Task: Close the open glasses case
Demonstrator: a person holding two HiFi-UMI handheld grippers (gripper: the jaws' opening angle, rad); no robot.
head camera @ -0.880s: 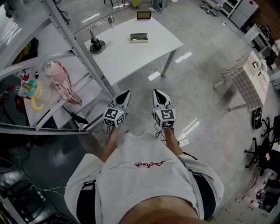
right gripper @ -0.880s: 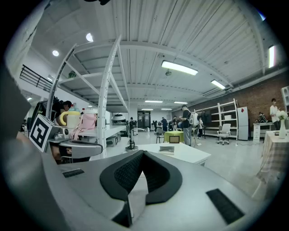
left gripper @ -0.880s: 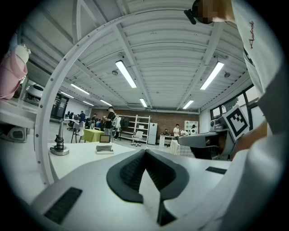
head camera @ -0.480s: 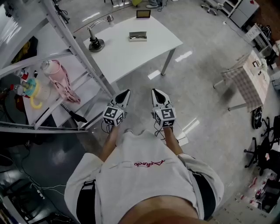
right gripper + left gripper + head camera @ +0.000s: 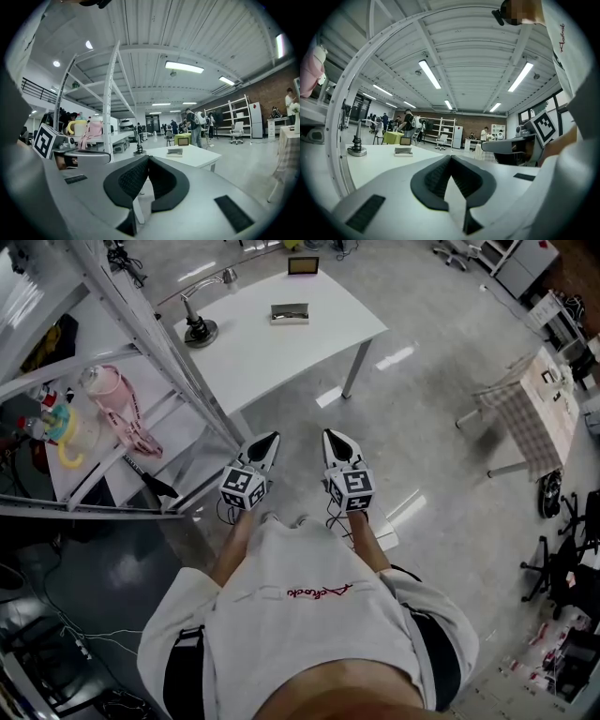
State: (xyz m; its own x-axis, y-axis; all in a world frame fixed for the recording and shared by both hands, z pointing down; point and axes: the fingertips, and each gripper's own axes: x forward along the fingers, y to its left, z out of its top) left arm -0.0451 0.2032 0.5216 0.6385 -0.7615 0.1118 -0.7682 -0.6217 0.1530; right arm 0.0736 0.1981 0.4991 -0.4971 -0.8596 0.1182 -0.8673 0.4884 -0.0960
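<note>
Bright, even indoor light from ceiling tube lights (image 5: 430, 74). Glossy floor (image 5: 441, 437) shows white glare streaks in head view; its lower-left corner is dim. Gripper views: heavy fisheye, black vignetted corners, nearest foreground soft, background fairly sharp.

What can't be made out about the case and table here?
- Case: too small in head view and both gripper views to tell lid open or shut.
- Table: left edge hidden behind rack in head view.
- Frame at the table's far edge: too small to tell what it shows.
</note>
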